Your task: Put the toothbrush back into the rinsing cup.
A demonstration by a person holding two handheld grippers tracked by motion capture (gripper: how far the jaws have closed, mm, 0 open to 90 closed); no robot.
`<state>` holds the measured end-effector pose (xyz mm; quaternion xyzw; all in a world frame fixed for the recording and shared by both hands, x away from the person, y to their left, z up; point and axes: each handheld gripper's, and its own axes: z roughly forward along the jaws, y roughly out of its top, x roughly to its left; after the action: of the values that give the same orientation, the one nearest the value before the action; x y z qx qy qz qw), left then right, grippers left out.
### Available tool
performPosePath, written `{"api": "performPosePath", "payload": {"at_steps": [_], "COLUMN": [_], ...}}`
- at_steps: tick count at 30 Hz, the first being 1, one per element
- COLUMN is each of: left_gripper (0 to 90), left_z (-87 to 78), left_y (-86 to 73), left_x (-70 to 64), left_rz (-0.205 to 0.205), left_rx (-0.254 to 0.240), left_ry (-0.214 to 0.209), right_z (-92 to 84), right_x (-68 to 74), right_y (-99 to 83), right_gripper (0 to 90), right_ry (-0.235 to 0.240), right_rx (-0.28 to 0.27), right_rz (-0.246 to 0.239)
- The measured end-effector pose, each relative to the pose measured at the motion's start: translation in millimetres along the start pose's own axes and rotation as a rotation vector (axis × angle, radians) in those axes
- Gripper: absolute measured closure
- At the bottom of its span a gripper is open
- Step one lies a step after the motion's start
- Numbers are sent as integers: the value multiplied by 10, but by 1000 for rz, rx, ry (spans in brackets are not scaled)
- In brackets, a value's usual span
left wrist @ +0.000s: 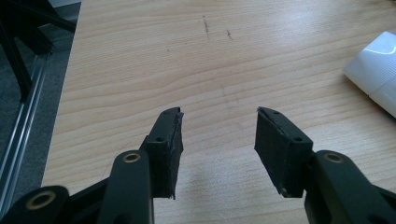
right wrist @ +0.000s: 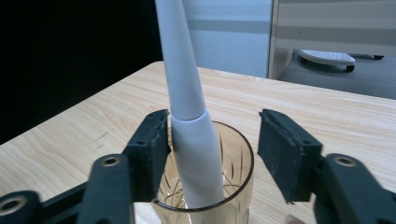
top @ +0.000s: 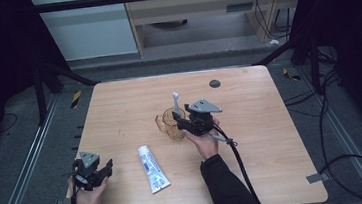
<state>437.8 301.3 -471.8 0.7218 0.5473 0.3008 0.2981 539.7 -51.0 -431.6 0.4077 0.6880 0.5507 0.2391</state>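
Observation:
A clear amber glass mug (top: 172, 123) (right wrist: 205, 196) stands near the table's middle. A white toothbrush (top: 176, 104) (right wrist: 187, 107) stands upright in it, leaning toward the left jaw in the right gripper view. My right gripper (top: 185, 121) (right wrist: 212, 140) hovers over the mug's rim, open, its jaws either side of the toothbrush handle with a wide gap on the right side. A white toothpaste tube (top: 153, 168) (left wrist: 378, 74) lies flat at the front centre. My left gripper (top: 103, 171) (left wrist: 219, 140) is open and empty at the front left, low over bare wood.
The wooden table (top: 253, 140) has a small dark round disc (top: 214, 83) near its far edge. Black frame legs and cables run along both sides on the floor. A pale cabinet (top: 200, 9) stands beyond the far edge.

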Motion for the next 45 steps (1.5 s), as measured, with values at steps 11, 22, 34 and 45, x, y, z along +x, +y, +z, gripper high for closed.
{"api": "performPosePath", "payload": {"at_steps": [11,22,34,45], "left_gripper": [512,617,761,820], "left_z": [-27,-53,-54,-44], "left_y": [12,30,51,52], "left_x": [-19,-90,-217,-248], "left_rz": [-5,0,11,19], "left_rx": [-14,-18,-7,11], "left_ry": [-14,-55,-108,-128], "right_z": [-139,-559,-708,-608], "right_x": [31,-18,106,330], "right_y": [17,61,-116,-270], "right_gripper": [319,296,444,512], "right_ry": [14,31,72,123], "right_rx": [25,76,227,278], "right_rz": [-33,-74,-172,-195]}}
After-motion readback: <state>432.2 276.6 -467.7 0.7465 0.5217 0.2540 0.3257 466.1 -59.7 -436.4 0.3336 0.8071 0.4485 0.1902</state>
